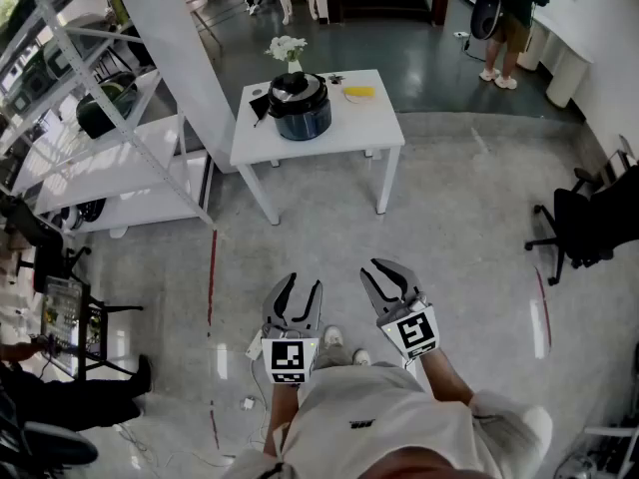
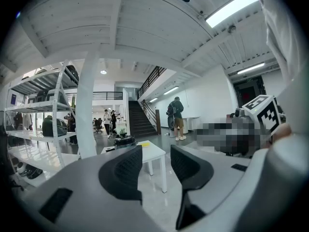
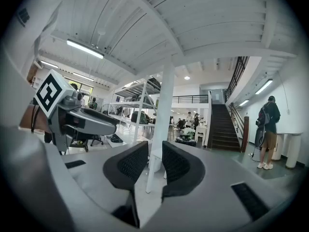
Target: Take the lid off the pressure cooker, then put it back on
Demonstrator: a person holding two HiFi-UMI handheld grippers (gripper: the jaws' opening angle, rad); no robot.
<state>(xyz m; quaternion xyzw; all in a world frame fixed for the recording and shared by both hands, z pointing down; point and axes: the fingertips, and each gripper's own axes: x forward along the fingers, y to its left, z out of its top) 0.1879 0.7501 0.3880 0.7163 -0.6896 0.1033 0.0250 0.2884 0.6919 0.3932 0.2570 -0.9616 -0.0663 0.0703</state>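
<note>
The dark pressure cooker (image 1: 300,106) stands with its black lid on, on a white table (image 1: 349,130) far ahead of me across the floor. Both grippers are held low, close to my body and well away from it. The left gripper (image 1: 303,281) points at the table, its jaws a little apart with nothing between them. The right gripper (image 1: 387,265) is beside it, jaws narrowly apart and empty. In the left gripper view the cooker (image 2: 124,141) is small above the left gripper (image 2: 156,153). In the right gripper view the cooker (image 3: 186,141) sits beyond the right gripper (image 3: 155,151).
A vase of white flowers (image 1: 288,50) and a yellow item (image 1: 359,92) share the table. A white pillar (image 1: 175,48) and a metal shelving rack (image 1: 95,138) stand to the left. A black office chair (image 1: 584,223) is at the right. A person (image 1: 509,18) stands at the back.
</note>
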